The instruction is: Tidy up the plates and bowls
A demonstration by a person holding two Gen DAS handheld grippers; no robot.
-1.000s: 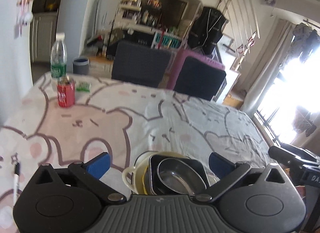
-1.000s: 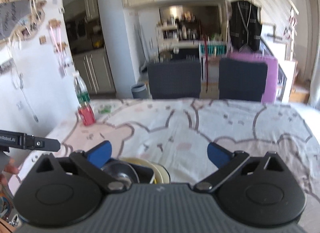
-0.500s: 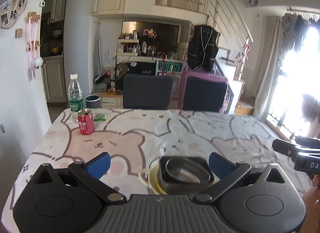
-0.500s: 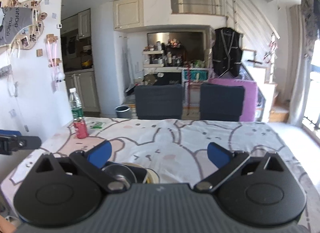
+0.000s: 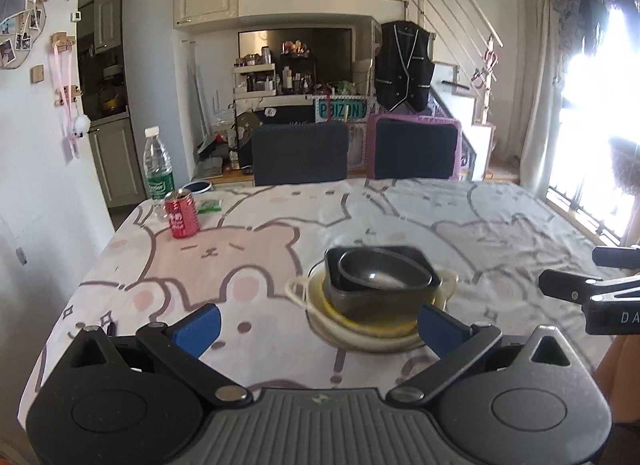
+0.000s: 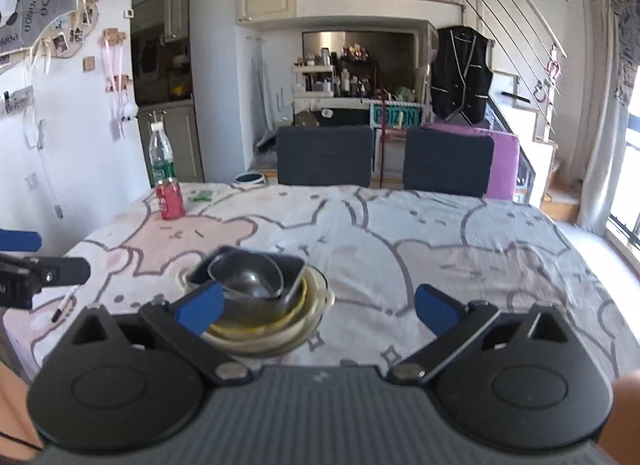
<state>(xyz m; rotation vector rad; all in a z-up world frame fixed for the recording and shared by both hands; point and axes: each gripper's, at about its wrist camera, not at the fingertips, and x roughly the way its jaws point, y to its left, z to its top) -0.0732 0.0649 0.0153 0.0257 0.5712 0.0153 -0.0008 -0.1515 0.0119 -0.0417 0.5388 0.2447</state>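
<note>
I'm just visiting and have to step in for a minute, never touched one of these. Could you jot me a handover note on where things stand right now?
Left gripper: open, holding nothing, raised above the table just short of the stack.
Right gripper: open, empty, also raised near the stack.
The dishes sit nested in one pile on the bear-print tablecloth: metal bowl inside a dark square bowl, on a yellow plate, all in a cream two-handled dish.
Done: everything in view looks stacked.
Left: probably nothing, unless the pile must move; the metal bowl sits slightly tilted.
Red can and water bottle stand apart at the far left.
</note>
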